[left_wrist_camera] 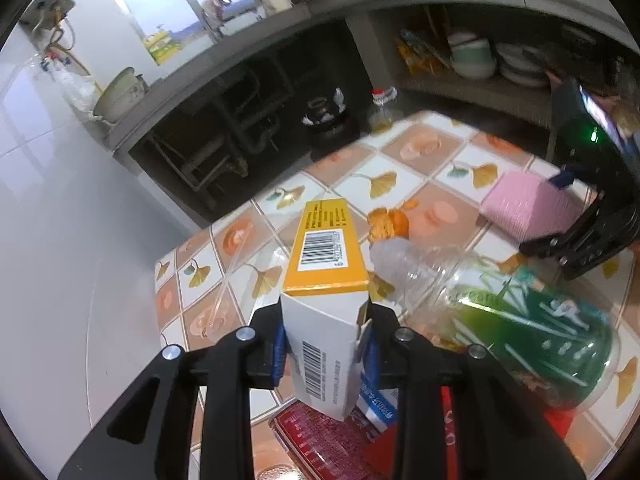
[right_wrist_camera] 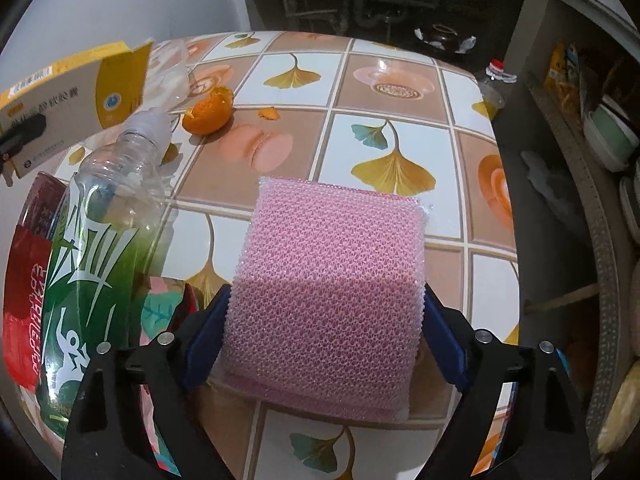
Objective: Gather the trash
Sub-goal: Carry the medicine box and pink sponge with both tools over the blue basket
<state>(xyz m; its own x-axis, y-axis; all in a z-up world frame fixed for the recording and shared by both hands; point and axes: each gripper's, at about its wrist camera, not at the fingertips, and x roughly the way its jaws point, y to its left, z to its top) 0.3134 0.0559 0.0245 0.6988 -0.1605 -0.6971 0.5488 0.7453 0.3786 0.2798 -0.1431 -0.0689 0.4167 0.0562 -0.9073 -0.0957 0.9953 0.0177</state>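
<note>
My left gripper (left_wrist_camera: 325,346) is shut on a yellow and white carton box (left_wrist_camera: 326,264) and holds it above the tiled table (left_wrist_camera: 420,168); the box also shows in the right wrist view (right_wrist_camera: 76,80). My right gripper (right_wrist_camera: 324,336) is shut on a pink mesh sponge (right_wrist_camera: 332,280), also in the left wrist view (left_wrist_camera: 528,208). An empty plastic bottle with a green label (right_wrist_camera: 100,248) lies on the table between the grippers, and shows in the left wrist view (left_wrist_camera: 500,312). Orange peel (right_wrist_camera: 210,110) lies beyond it.
A red packet (left_wrist_camera: 320,440) and a blue and white box (left_wrist_camera: 378,404) lie under the left gripper. A clear plastic wrapper (right_wrist_camera: 172,72) lies by the peel. An oil bottle (right_wrist_camera: 494,80) and a dark pot (right_wrist_camera: 442,36) stand on the floor past the table's far edge. Shelves with bowls (right_wrist_camera: 612,136) are at right.
</note>
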